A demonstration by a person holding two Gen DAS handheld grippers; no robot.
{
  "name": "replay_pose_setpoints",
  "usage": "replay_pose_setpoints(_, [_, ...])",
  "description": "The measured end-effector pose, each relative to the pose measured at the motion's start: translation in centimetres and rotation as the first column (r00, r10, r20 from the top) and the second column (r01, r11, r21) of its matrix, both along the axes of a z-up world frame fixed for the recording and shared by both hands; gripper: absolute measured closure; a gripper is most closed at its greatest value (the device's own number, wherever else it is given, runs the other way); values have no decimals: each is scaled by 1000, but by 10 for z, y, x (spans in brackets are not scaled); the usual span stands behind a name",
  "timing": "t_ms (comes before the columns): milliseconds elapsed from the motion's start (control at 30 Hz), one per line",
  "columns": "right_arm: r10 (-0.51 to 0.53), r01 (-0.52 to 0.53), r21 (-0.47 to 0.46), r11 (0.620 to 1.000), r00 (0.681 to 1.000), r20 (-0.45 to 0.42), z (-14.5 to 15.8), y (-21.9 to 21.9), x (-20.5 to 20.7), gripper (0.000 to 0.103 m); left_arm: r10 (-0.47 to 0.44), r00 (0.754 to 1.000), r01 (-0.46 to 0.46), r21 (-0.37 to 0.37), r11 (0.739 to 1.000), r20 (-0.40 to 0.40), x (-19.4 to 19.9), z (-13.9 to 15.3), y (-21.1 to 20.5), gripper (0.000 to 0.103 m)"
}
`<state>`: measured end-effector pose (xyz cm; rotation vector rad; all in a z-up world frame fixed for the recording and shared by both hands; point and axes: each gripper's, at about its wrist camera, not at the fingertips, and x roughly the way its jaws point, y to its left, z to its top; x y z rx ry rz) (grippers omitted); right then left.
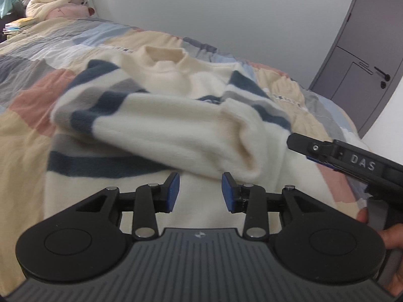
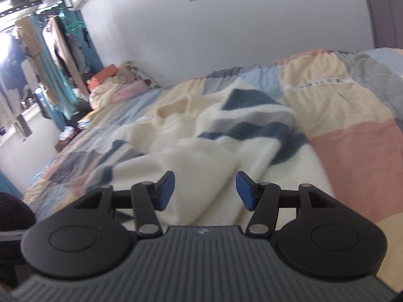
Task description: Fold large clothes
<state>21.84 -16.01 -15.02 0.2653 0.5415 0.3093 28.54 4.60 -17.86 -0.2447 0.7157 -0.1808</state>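
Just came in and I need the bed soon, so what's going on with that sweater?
A person is folding a cream, blue-striped sweater laid on the quilt, with a handheld gripper in each hand. Both sleeves lie folded across the body. The left gripper is open with nothing between its fingers, just above the sweater's lower part. The right gripper is open too, empty, over the same garment.

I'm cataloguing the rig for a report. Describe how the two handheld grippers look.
Both the left gripper and the right gripper are matte black linkages with silver pivot pins, blue pads on the fingers, round side discs and a grey ribbed body. White raised letters read DAS on the right gripper's side, seen from the left wrist camera.
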Motion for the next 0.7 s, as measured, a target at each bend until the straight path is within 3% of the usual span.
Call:
replay_pose_setpoints(200, [32,-32,-64,997,999,4,-2,25,5,46,27,1000,-27,19,999,-10,3,-10,18,61])
replay_pose_setpoints(333, [47,-44,-132,990,999,24,-7,43,14,46,31,999,-31,-10,999,-40,12,-21,30,61])
replay_pose_setpoints(400, [47,-40,-170,985,998,37,-10,52,20,32,37,998,-38,-9,999,-47,17,-25,34,61])
replay_pose_setpoints(433, [46,-37,-184,982,998,42,-12,55,23,31,41,998,-41,-10,999,-50,20,-28,36,61])
replay_pose_setpoints(633, [9,-7,-240,971,1000,6,-29,59,39,32,55,995,-58,-34,998,-80,31,-43,47,60])
replay_pose_setpoints(667, [2,-4,-235,972,1000,-10,-31,57,42,34,56,995,-59,-44,997,-85,33,-44,48,59])
replay_pose_setpoints(700, [-4,-2,-231,973,1000,-25,-33,56,44,46,56,995,-61,-57,996,-88,34,-45,49,59])
